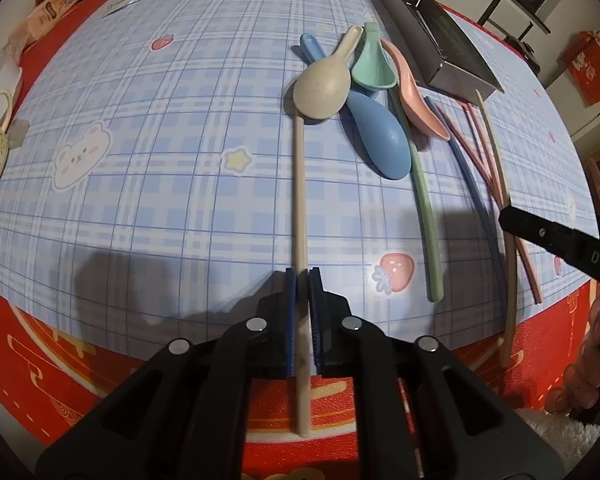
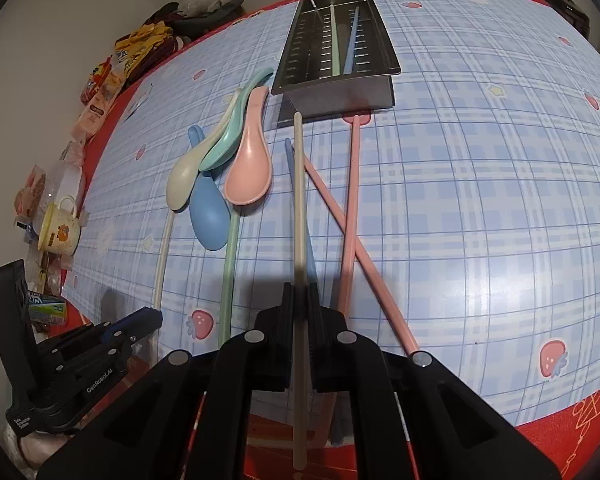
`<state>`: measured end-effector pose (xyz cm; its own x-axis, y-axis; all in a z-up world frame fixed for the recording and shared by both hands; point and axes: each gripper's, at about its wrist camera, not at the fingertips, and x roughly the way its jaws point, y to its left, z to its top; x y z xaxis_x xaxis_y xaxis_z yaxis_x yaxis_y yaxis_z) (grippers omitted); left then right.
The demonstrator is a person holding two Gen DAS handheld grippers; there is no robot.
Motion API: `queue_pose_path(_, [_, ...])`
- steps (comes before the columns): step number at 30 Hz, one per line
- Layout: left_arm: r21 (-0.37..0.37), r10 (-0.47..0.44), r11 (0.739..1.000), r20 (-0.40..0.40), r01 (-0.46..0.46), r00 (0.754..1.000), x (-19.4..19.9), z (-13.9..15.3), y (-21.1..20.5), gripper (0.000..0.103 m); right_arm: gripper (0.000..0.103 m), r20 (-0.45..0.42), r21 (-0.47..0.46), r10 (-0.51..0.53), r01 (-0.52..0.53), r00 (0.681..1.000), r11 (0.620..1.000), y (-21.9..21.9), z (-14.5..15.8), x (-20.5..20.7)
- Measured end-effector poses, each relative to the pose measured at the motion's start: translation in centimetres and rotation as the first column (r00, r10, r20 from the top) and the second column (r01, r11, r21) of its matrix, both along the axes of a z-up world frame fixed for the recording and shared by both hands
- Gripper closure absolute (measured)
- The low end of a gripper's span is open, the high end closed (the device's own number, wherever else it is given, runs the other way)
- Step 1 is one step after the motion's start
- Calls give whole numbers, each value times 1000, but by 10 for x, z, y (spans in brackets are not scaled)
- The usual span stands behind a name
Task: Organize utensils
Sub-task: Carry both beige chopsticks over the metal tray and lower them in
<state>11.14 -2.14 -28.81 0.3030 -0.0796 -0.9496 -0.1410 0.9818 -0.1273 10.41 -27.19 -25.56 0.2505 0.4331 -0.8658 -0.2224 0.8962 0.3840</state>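
My left gripper (image 1: 302, 274) is shut on a beige chopstick (image 1: 299, 200) whose far end lies under a beige spoon (image 1: 320, 88). Blue (image 1: 380, 140), green (image 1: 374, 68) and pink (image 1: 416, 96) spoons are piled together beside it. My right gripper (image 2: 300, 290) is shut on a second beige chopstick (image 2: 298, 184), which points toward the metal utensil holder (image 2: 376, 28). The holder has a green and a blue chopstick in it. Two crossed pink chopsticks (image 2: 350, 216), a blue chopstick (image 2: 310, 256) and a green chopstick (image 2: 230, 264) lie on the tablecloth.
The plaid tablecloth (image 2: 480, 200) covers a red table. A cream mug (image 2: 60, 228) and snack packets (image 2: 104, 80) sit along the left edge. In the right wrist view the left gripper (image 2: 146, 318) is at lower left. The right gripper's finger (image 1: 540, 236) shows in the left wrist view.
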Motion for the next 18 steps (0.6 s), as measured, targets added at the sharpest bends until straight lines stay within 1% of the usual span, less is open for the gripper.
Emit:
queue_pose_path(2, [-12, 12, 1000, -4, -12, 1000, -1, 0, 3, 93, 96, 2, -1, 2, -2, 1000, 1000, 1, 1, 0])
queue_pose_path(4, [4, 25, 1000, -9, -25, 1000, -3, 1, 7, 93, 96, 6, -1, 2, -2, 1000, 1000, 2, 2, -1])
queue_pose_path(6, [5, 40, 999, -6, -40, 999, -5, 3, 10, 93, 96, 10, -1, -1, 1, 1000, 1000, 2, 3, -2])
queue_pose_path(12, [23, 50, 998, 50, -51, 997, -12, 20, 14, 93, 96, 9, 1, -13, 13, 1000, 1000, -1, 5, -2])
queue_pose_path(18, [13, 57, 998, 60, -58, 997, -13, 24, 18, 93, 96, 22, 0, 6, -6, 1000, 1000, 3, 9, -4])
